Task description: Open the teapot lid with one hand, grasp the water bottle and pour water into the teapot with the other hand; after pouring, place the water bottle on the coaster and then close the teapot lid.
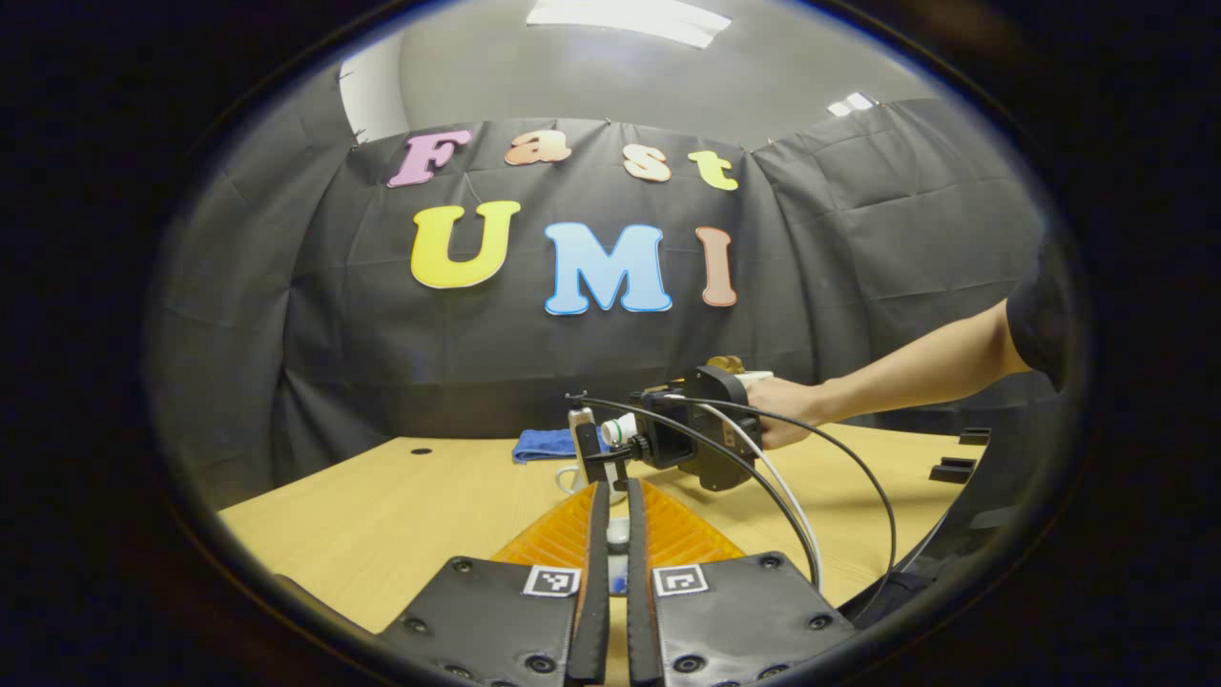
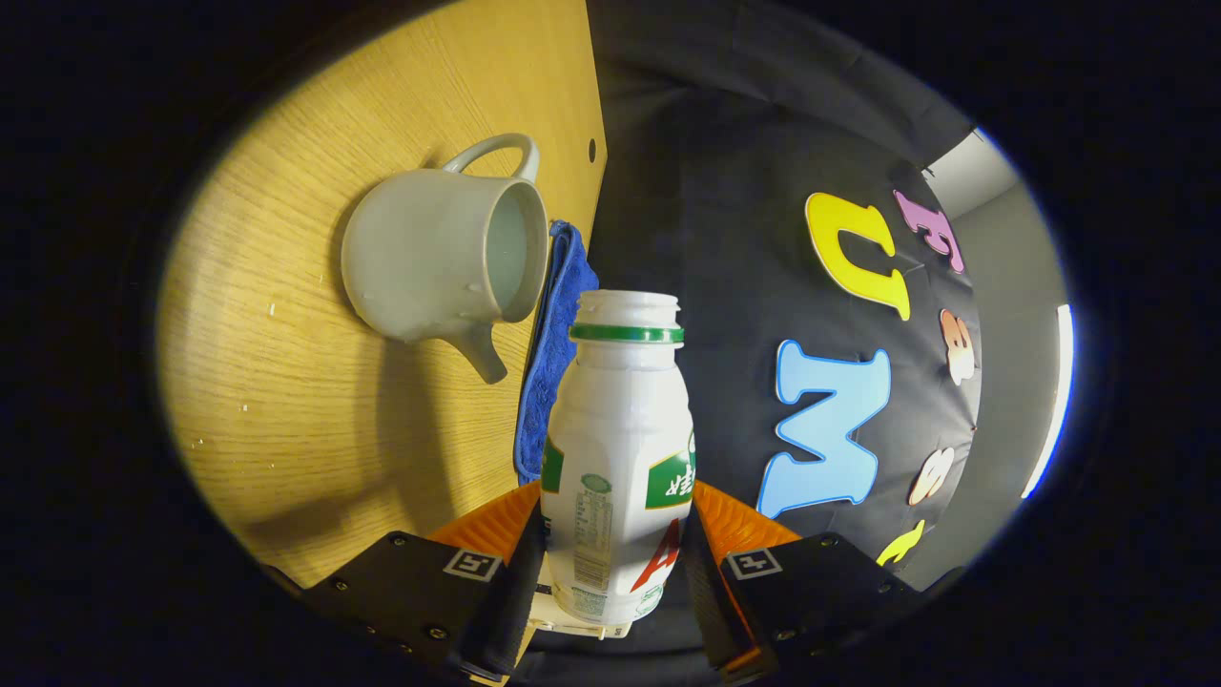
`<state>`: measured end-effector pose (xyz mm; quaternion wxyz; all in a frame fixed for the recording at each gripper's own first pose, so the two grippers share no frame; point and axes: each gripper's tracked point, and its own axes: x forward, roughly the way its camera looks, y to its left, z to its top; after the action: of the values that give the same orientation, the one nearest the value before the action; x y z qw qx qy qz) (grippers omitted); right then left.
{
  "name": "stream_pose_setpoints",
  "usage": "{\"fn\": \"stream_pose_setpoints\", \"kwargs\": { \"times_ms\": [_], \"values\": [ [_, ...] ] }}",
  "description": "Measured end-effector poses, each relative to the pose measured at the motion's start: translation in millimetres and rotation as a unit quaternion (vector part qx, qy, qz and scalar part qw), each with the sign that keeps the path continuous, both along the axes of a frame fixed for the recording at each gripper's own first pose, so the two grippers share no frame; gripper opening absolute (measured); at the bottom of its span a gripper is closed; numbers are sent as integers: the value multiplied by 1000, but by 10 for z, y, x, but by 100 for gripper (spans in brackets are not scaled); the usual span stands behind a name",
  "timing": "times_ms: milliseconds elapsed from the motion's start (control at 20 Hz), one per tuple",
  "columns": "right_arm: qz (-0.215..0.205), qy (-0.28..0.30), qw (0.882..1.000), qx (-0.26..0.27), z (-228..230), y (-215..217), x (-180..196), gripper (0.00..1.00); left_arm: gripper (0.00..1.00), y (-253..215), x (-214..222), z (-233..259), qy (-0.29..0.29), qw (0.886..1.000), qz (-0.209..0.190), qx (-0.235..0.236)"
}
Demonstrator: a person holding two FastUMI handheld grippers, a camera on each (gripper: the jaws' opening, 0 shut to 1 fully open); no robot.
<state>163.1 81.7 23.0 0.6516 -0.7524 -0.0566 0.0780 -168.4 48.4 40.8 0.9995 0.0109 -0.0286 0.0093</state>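
Bottle point(image 2: 620, 458) sits clamped between my right gripper point(image 2: 610, 563) fingers, tipped sideways w/ its uncapped mouth ahead of the tips and the open teapot point(image 2: 439, 253) off to the side, not under it yet. Left gripper point(image 1: 611, 534) is nearly closed on sth small, prob. the lid; can't tell for sure. I'd bring the mouth over the pot opening before tipping further, slowly, to keep water off the table point(image 2: 286, 382) and blue cloth point(image 2: 553, 353).
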Motion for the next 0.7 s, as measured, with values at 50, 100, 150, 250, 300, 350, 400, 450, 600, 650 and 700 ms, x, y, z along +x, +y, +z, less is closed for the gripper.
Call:
{"fn": "stream_pose_setpoints", "kwargs": {
  "times_ms": [50, 100, 150, 250, 300, 350, 400, 450, 600, 650, 700],
  "values": [
    [3, -5, 1000, -5, -6, 25, -20, 71, 18, -2, -4, -10, -1, 1000, 0, 1],
    [6, -5, 1000, -8, -10, 30, -14, 71, 18, -3, -1, -5, -1, 1000, 0, 2],
    [6, -5, 1000, -12, 4, 29, -12, 71, 18, -14, 13, -7, -1, 1000, -1, 2],
    [7, -7, 1000, -24, 29, 35, -4, 71, 18, -34, 22, -22, 2, 1000, -3, 3],
    [8, -11, 999, -32, 41, 46, -11, 71, 18, -31, 14, -17, 1, 1000, -3, 5],
    [9, -13, 999, -37, 43, 65, -25, 71, 18, -38, 10, -7, 1, 1000, -4, 6],
    [11, -13, 999, -40, 43, 69, -27, 71, 18, -52, 3, -2, -1, 1000, -5, 7],
    [12, -13, 999, -43, 47, 74, -22, 71, 18, -60, 11, 0, -1, 1000, -4, 8],
    [17, -19, 998, -52, 59, 110, -47, 71, 18, -59, 7, -10, -1, 1000, -6, 11],
    [19, -20, 998, -55, 65, 119, -51, 71, 18, -51, -5, 7, -3, 1000, -5, 11],
    [20, -22, 998, -56, 71, 118, -49, 71, 18, -29, -14, 13, -4, 1000, -3, 12]
  ]
}}
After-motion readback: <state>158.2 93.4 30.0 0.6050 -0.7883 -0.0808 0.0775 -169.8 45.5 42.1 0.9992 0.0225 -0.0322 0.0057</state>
